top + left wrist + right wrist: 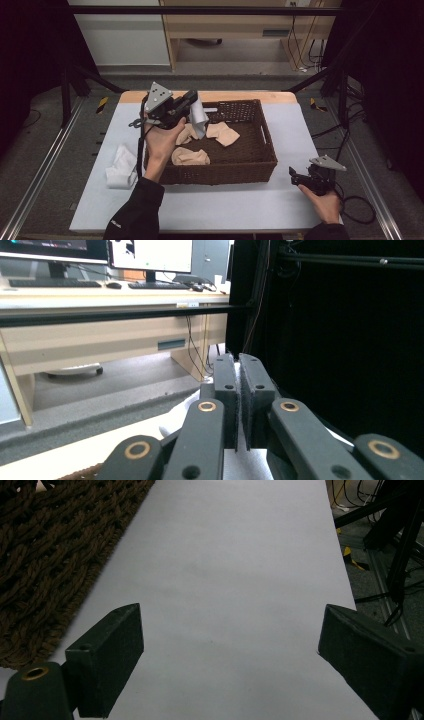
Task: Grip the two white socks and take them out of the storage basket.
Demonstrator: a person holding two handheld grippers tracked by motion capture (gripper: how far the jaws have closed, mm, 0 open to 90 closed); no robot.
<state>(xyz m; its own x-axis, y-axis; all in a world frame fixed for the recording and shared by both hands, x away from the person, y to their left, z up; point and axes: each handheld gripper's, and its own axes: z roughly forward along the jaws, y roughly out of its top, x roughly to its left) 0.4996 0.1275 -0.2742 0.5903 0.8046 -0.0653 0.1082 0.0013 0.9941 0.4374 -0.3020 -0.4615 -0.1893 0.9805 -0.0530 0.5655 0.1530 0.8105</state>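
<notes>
A dark woven basket [250, 167] sits mid-table with several beige cloths [190, 156] inside. Above its left rear corner my left gripper [194, 100] is shut on a white cloth [200, 120] that hangs down from the jaws. In the left gripper view the gripper [239, 371] has its pads pressed together, and white fabric [245, 465] shows below them. My right gripper [294, 176] rests on the table right of the basket. In the right gripper view that gripper [227, 640] stands open over bare white table, the basket wall [45, 565] at the left.
A white cloth pile [121, 166] lies on the table left of the basket. The white table mat [225, 205] has free room in front of and right of the basket. Dark frame rails and cables ring the table; a wooden desk [240, 25] stands behind.
</notes>
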